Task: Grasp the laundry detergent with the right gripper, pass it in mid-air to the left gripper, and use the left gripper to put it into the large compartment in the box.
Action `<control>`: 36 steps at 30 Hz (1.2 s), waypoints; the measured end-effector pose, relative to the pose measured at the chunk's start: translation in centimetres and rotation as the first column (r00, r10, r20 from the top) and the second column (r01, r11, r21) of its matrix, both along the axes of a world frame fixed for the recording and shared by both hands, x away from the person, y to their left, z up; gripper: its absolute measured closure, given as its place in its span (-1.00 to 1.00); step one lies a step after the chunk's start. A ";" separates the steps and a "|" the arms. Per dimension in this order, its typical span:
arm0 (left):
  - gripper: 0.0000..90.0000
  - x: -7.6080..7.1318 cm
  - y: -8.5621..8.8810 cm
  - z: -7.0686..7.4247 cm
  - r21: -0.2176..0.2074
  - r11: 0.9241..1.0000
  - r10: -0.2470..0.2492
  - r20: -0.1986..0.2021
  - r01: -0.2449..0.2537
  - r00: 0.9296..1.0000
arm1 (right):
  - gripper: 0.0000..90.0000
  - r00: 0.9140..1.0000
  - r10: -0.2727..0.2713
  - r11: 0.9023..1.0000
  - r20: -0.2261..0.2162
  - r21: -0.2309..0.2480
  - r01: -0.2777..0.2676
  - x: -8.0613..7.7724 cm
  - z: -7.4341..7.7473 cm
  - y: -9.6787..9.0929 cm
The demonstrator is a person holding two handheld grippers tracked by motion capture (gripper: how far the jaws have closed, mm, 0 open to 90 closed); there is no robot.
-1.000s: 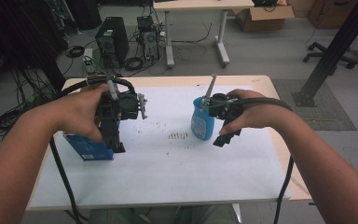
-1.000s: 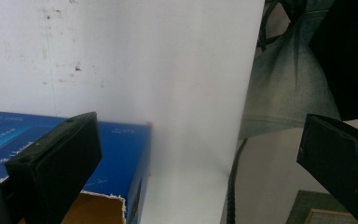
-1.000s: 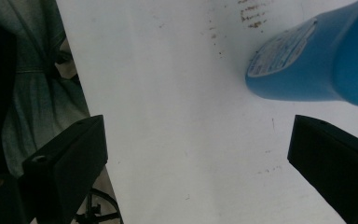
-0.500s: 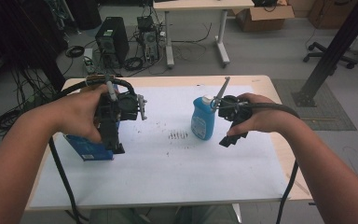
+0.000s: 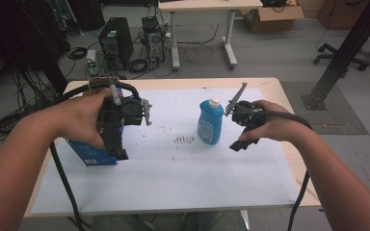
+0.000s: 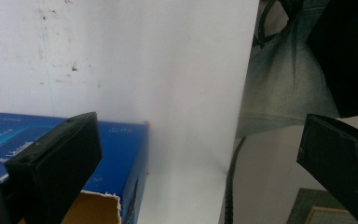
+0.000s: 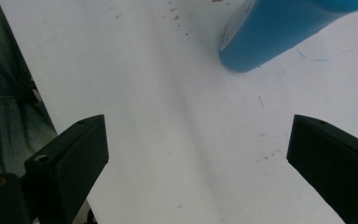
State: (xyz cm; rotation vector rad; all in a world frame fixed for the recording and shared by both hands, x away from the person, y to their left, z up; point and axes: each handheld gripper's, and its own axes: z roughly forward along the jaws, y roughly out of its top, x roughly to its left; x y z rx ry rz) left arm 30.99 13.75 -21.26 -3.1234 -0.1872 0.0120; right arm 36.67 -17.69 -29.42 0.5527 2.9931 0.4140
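A blue bottle with a white cap stands upright near the middle of the white sheet; its base shows as a blue bottle in the right gripper view. My right gripper hovers just right of it, apart from it; its jaws stand wide apart around bare sheet, so the right gripper is open. A blue cardboard box lies at the left. My left gripper points down over its right end. The left gripper is open, with the torn-edged blue box beside its left jaw.
The white sheet covers a wooden table, with small dark marks left of the bottle. Cables trail from both grippers off the near edge. Beyond the table, a computer tower stands on the floor.
My right gripper has drawn back to the right, away from the blue bottle, which stays standing. The left gripper and the box have not moved.
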 end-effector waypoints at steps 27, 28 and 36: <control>-1.00 0.0 -0.5 -0.5 -0.013 1.000 -0.017 0.008 0.017 1.000 | -0.88 0.990 -0.130 0.980 0.057 0.157 0.120 1.5 -2.9 -2.2; -1.00 0.0 -0.5 -0.6 -0.011 1.000 -0.016 0.005 0.016 1.000 | -0.88 0.989 -0.135 0.980 0.056 0.155 0.125 1.6 -3.0 -2.2; -0.99 -0.5 -0.4 -1.5 -0.018 1.000 -0.017 0.008 0.018 1.000 | -0.88 0.984 -0.166 0.970 0.066 0.188 0.151 2.2 -3.8 -2.1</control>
